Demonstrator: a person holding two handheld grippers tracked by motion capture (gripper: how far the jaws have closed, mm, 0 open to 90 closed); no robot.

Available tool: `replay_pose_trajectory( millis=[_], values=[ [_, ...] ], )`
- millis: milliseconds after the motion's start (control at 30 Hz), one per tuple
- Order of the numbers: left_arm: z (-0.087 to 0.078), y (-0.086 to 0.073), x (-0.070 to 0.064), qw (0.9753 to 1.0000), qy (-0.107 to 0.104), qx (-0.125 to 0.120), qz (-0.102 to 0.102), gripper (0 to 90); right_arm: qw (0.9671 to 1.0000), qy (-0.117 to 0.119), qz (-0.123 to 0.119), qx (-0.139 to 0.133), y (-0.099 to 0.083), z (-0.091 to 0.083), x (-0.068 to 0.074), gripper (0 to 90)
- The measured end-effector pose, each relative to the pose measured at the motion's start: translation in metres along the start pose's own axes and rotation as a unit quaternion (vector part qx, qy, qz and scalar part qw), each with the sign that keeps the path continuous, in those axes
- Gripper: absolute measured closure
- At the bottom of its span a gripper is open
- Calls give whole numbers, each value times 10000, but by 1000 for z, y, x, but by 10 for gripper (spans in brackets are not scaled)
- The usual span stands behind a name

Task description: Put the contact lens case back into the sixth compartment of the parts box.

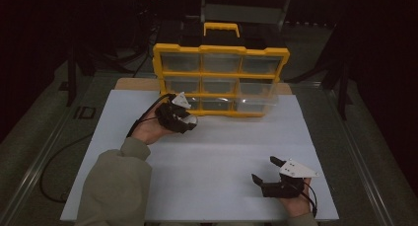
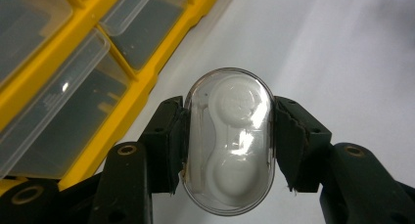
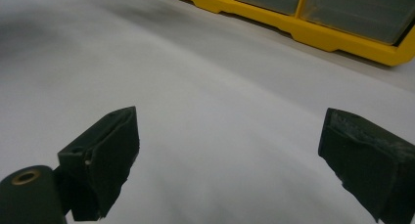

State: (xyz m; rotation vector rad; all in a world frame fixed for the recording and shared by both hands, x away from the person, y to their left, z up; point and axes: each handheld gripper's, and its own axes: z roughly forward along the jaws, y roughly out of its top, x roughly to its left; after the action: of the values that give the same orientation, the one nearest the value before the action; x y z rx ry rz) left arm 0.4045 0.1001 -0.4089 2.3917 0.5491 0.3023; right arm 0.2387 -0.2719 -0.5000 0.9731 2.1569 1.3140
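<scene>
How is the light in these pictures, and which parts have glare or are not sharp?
High view: dim, dark surroundings. Left gripper view: glare on the clear case in the left gripper; organizer soft. Right gripper view: the right gripper fingers slightly blurred.

Nothing readable here, honestly. The clear drawer front (image 2: 54, 106) on the yellow organizer (image 1: 220, 80) has some faint embossed lettering in the left gripper view, but it's way too blurry to make out. The white lens case (image 2: 234, 141) has a round embossed mark on its cap, also illegible.
</scene>
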Motion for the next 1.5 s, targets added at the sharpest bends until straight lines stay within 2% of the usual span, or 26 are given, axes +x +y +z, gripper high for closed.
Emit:
replay_pose_trajectory(
  millis=[1100,1500],
  values=[
    [-15,38,1,9994,53,-191,275,491,10000,22,0,-7,0,0,0,80],
    [-22,50,5,9991,22,-311,294,492,10000,19,-2,-7,0,0,0,80]
  ],
)
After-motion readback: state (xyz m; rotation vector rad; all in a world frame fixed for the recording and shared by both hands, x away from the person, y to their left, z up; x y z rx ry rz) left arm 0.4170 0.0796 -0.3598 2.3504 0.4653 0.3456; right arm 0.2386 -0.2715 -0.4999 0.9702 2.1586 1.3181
